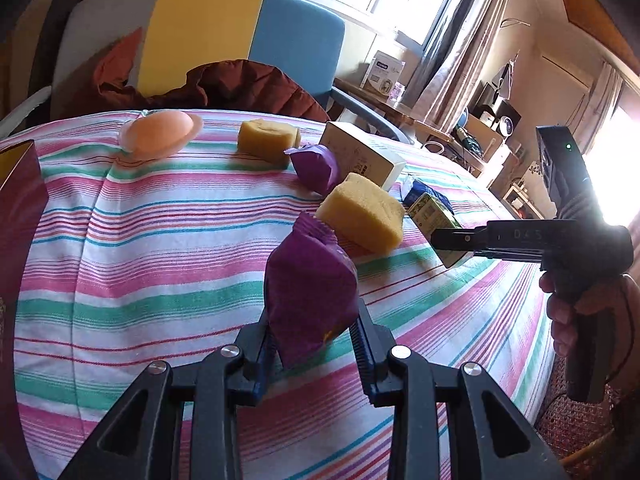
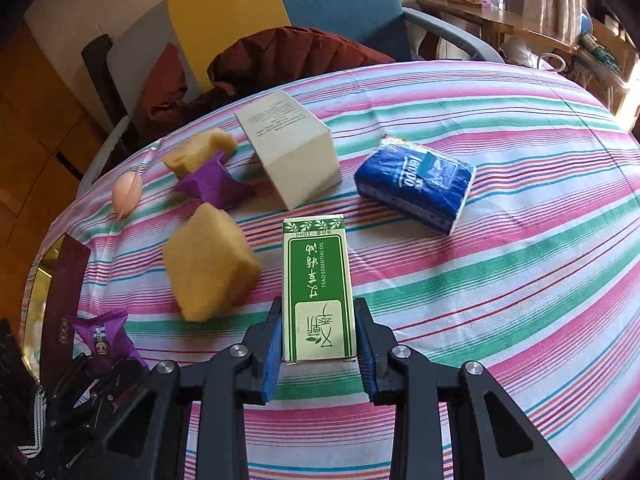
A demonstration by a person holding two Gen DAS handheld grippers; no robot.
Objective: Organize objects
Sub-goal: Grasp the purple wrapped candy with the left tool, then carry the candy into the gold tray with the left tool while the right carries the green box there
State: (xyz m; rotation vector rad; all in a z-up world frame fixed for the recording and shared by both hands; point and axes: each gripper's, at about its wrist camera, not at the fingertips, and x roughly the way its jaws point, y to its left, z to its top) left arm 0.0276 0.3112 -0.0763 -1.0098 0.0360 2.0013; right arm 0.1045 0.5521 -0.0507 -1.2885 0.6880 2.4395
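Counting two purple packets point(image 1: 310, 300), two sponges point(image 1: 362, 216), perhaps three boxes point(image 2: 318, 292).

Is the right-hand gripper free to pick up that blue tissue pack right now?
Probably not yet. The right gripper is already shut on the green essential oil box, so its jaws are occupied. The blue tissue pack lies just beyond on the striped tablecloth with nothing blocking it.
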